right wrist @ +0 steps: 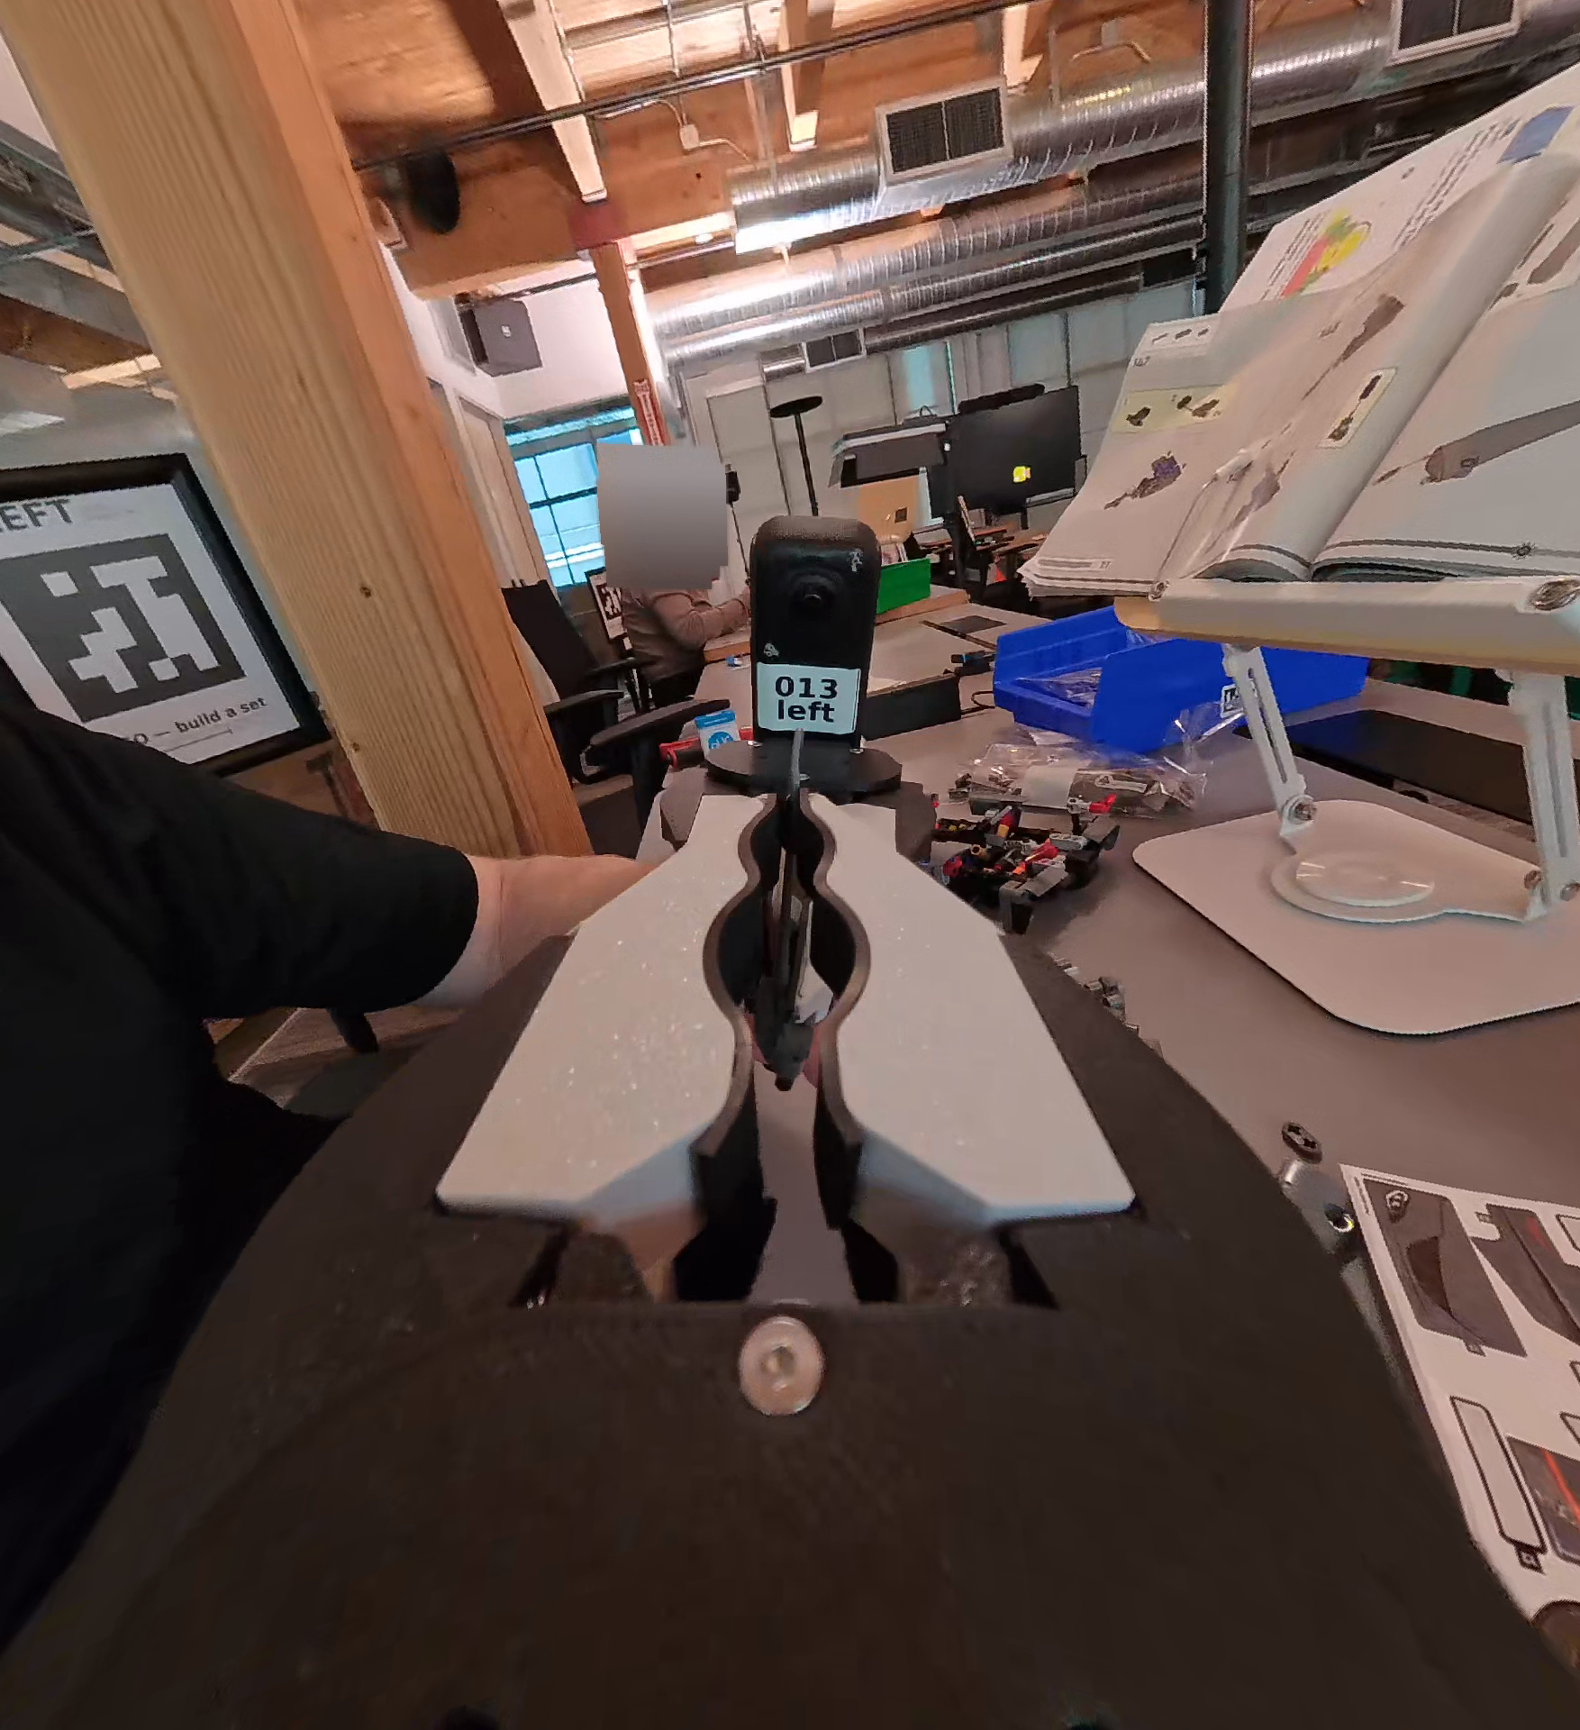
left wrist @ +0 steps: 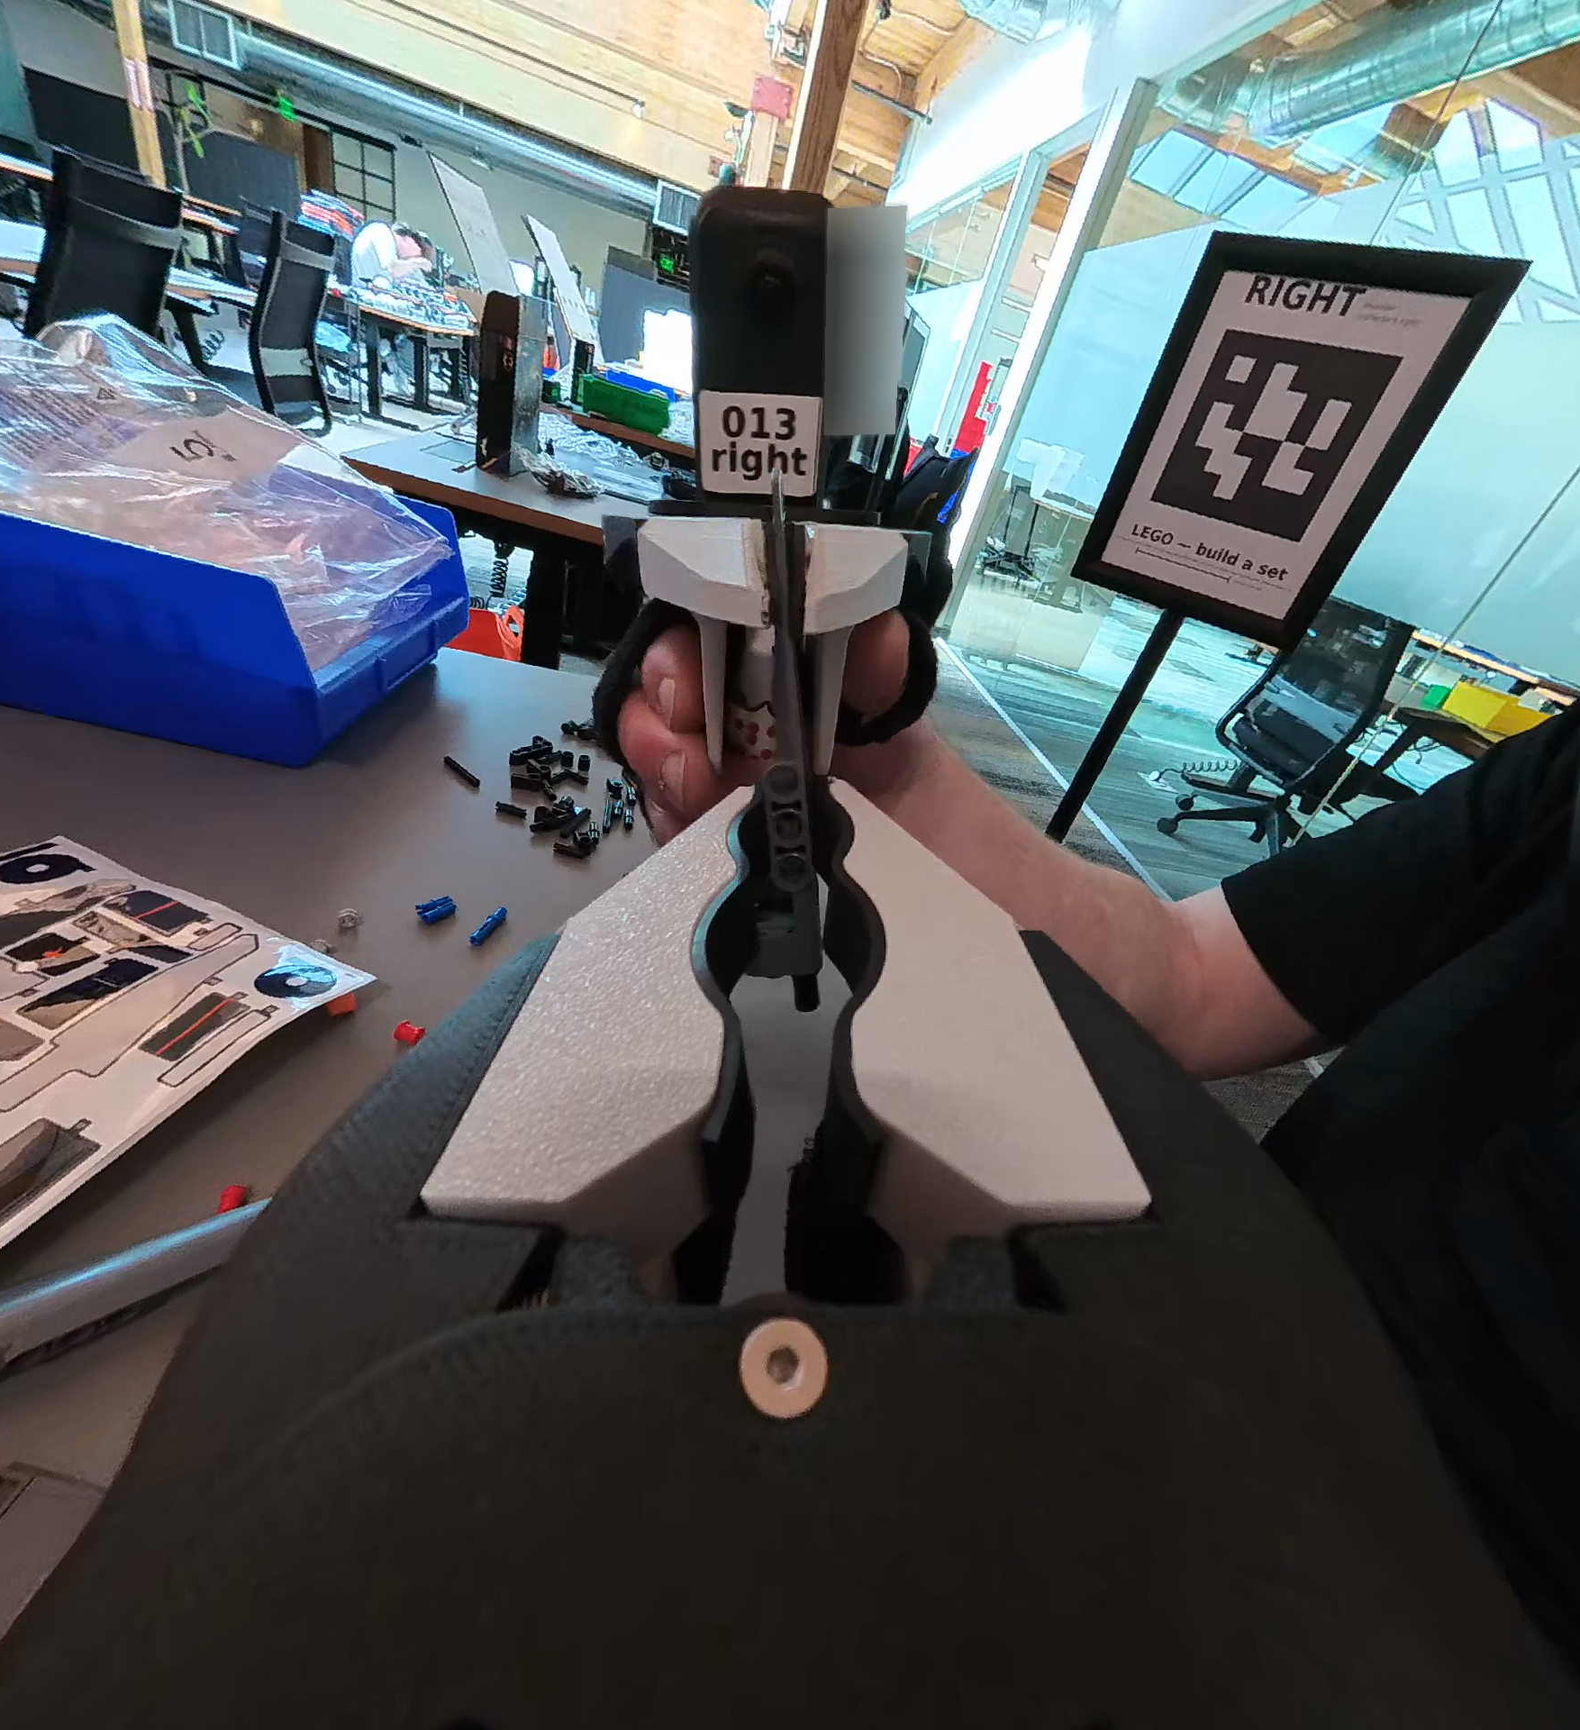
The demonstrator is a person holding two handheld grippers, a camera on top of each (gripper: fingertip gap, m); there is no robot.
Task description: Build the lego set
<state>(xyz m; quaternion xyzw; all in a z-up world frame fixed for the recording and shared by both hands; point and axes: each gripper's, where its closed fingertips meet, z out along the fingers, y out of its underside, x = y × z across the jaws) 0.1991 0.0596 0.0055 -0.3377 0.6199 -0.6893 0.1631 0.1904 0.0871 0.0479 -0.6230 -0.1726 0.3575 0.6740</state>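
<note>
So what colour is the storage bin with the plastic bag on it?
Bright blue. The storage bin under the clear plastic bag shows best in the left wrist view.

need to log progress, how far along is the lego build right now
Early, by the look of it. Done: a small dark sub-assembly sits on the table beside an unopened parts bag. In hand: the left gripper and right gripper face each other, both shut on one grey holed beam held between them. Left: loose black pins, blue pins and the sticker sheet lie unused.
</note>
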